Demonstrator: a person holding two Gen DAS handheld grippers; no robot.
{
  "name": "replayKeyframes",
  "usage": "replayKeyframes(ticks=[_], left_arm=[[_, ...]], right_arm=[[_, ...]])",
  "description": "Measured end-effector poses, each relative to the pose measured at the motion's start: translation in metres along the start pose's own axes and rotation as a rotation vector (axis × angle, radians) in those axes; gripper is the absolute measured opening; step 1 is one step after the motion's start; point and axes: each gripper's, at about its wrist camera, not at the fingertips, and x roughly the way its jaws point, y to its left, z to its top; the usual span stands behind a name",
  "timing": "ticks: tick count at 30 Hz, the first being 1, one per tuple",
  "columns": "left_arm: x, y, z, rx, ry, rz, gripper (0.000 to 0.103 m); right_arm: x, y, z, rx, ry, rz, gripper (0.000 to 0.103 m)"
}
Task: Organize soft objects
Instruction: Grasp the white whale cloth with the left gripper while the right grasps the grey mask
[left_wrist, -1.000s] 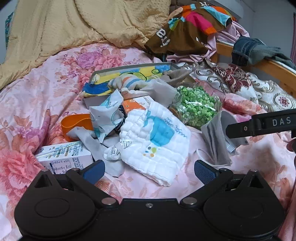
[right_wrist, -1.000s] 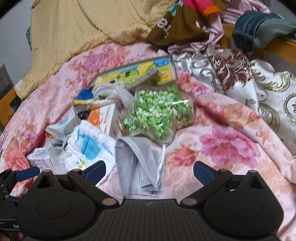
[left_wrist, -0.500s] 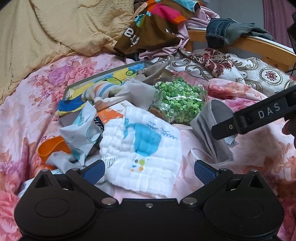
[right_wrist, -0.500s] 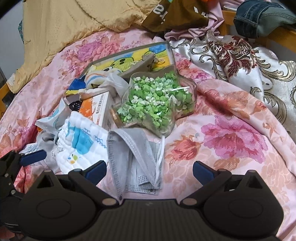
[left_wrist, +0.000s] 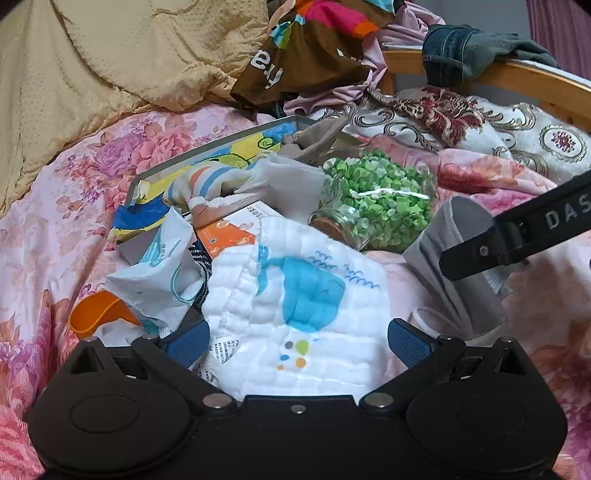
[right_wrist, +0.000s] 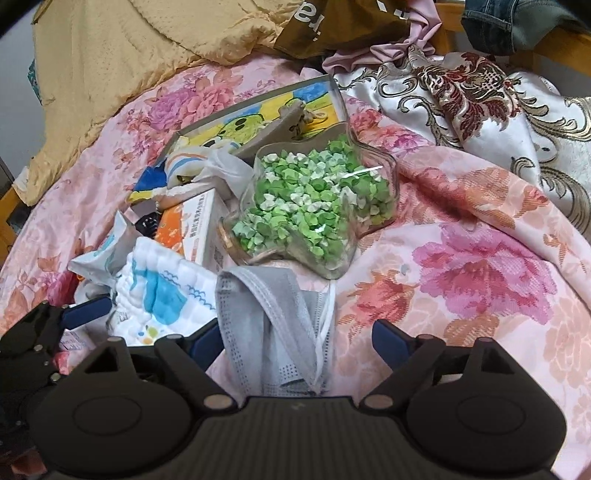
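Note:
A white quilted cloth (left_wrist: 295, 314) with a blue whale print lies on the pink floral bedspread (left_wrist: 55, 229). My left gripper (left_wrist: 298, 341) is open, one pad on each side of the cloth's near end, neither pressing it. A grey face mask (right_wrist: 273, 325) lies crumpled just right of the cloth (right_wrist: 162, 295). My right gripper (right_wrist: 297, 341) straddles the mask; its jaws are closing, but the pads stand clear of the mask. The mask (left_wrist: 454, 280) also shows in the left wrist view, under the right gripper's black finger (left_wrist: 517, 236).
A star-shaped glass jar of green paper stars (right_wrist: 306, 206) lies just beyond the mask. An orange-and-white box (right_wrist: 192, 229), a printed flat box (left_wrist: 207, 162), wrappers and an orange cup (left_wrist: 96, 314) crowd the left. A yellow blanket (left_wrist: 110, 55), piled clothes and a wooden rail (left_wrist: 535, 77) are behind.
Both grippers have come down and closer over the bedspread, the left over the whale cloth, the right over the mask. The left view has rolled. The right jaws have narrowed slightly.

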Motion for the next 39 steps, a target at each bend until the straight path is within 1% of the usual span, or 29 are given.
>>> replayKeyframes(ticks=[6,13,18,21,24,28,32,34,35,36,39], left_arm=[[0.014,0.001,-0.002,0.007,0.030,0.007,0.102],[0.018,-0.001,-0.006,-0.012,0.030,0.001,0.102],[0.020,0.000,-0.007,-0.033,0.046,-0.032,0.102],[0.022,0.001,-0.008,-0.055,0.054,-0.039,0.099],[0.021,0.000,-0.009,-0.061,0.054,-0.021,0.096],[0.022,-0.007,-0.009,-0.022,0.068,0.003,0.092],[0.022,-0.011,-0.010,-0.003,0.077,0.015,0.086],[0.020,-0.011,-0.010,-0.004,0.075,0.027,0.079],[0.019,-0.011,-0.011,-0.008,0.072,0.040,0.072],[0.018,-0.010,-0.010,-0.010,0.068,0.049,0.064],[0.015,-0.010,-0.010,-0.017,0.064,0.048,0.055]], right_arm=[[0.006,0.000,0.001,0.010,0.012,0.002,0.085],[0.018,0.000,0.003,0.024,0.045,0.003,0.084],[0.023,0.003,0.002,0.018,0.063,0.003,0.083],[0.025,0.003,0.002,0.013,0.076,0.000,0.080],[0.024,0.004,0.001,0.012,0.082,-0.002,0.079],[0.024,0.003,0.002,0.014,0.082,0.003,0.078],[0.027,0.003,0.000,0.014,0.097,-0.001,0.076],[0.028,0.003,0.000,0.014,0.101,-0.004,0.073],[0.028,0.003,-0.001,0.015,0.103,-0.007,0.071],[0.028,0.003,-0.001,0.015,0.106,-0.011,0.066],[0.028,0.003,-0.001,0.017,0.113,-0.011,0.061]])
